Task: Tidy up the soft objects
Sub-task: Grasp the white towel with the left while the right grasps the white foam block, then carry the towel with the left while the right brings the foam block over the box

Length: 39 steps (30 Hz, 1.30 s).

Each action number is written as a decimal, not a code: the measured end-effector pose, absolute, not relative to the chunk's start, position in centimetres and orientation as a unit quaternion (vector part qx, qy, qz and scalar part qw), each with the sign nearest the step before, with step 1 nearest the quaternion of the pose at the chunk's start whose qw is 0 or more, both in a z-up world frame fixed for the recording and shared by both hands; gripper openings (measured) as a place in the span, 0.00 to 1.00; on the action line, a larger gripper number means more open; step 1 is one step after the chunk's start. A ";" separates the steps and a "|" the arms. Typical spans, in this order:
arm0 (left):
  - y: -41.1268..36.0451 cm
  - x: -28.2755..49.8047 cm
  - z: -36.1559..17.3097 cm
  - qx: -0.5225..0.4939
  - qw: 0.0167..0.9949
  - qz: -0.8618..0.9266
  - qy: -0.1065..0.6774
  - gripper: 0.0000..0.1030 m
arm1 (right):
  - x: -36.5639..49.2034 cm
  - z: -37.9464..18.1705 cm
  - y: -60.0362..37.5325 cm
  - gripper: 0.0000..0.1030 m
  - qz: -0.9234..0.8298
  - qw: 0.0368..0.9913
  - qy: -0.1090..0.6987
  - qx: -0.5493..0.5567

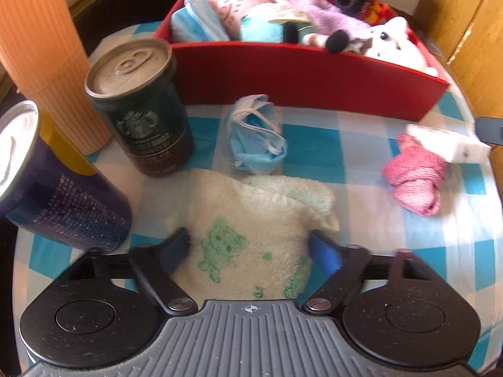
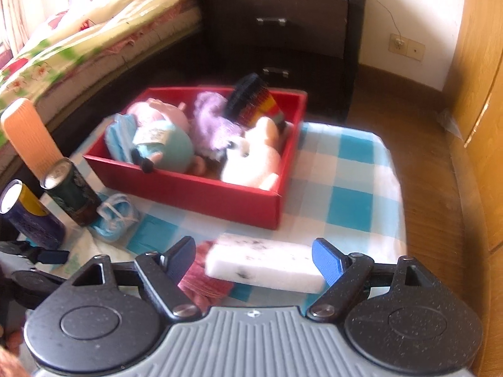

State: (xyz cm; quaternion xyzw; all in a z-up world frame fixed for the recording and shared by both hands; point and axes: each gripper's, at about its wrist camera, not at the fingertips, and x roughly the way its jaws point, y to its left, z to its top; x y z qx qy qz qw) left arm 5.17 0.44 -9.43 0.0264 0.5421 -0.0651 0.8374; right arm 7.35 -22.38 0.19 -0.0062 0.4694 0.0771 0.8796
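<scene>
A red box [image 1: 301, 72] [image 2: 201, 194] at the back of the checked table holds several plush toys and cloths. My left gripper [image 1: 250, 245] is open, its fingers on either side of a cream towel with green print [image 1: 251, 223] that lies on the table. A blue face mask [image 1: 256, 135] [image 2: 114, 216] lies beyond it. My right gripper [image 2: 254, 259] is open around a white sponge block [image 2: 267, 262] [image 1: 446, 141], which rests partly on a pink cloth [image 1: 415, 176] [image 2: 204, 282].
A green can [image 1: 141, 103] [image 2: 70, 191], a dark blue can [image 1: 47, 185] [image 2: 28, 216] and an orange ribbed cylinder [image 1: 44, 56] [image 2: 31, 138] stand at the left. A dark drawer unit [image 2: 283, 37] and a bed [image 2: 78, 31] are behind the table. A wooden cupboard [image 2: 478, 94] is at the right.
</scene>
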 end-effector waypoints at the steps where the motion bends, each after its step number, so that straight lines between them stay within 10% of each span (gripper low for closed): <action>1: 0.4 5.0 -9.1 0.020 0.836 -0.074 0.543 0.47 | 7.5 0.0 -22.7 0.59 0.073 0.878 0.474 -0.008; 4: 0.9 4.7 -8.4 -0.003 0.834 -0.097 0.543 0.30 | 7.7 -0.2 -23.8 0.60 0.057 0.876 0.478 -0.014; 22: 0.8 4.7 -7.7 -0.030 0.828 -0.125 0.546 0.33 | 7.0 -5.0 -19.4 0.59 0.132 0.839 0.434 -0.299; 25: 0.9 4.9 -7.7 -0.033 0.827 -0.125 0.547 0.34 | 8.8 -5.6 -19.9 0.28 0.123 0.835 0.474 -0.251; 29: 0.7 5.1 -7.6 -0.032 0.827 -0.128 0.547 0.35 | 9.5 -5.0 -21.0 0.17 0.117 0.840 0.495 -0.186; 39: 0.2 4.7 -7.1 -0.034 0.830 -0.134 0.541 0.37 | 8.0 -2.5 -23.0 0.15 0.148 0.840 0.521 -0.027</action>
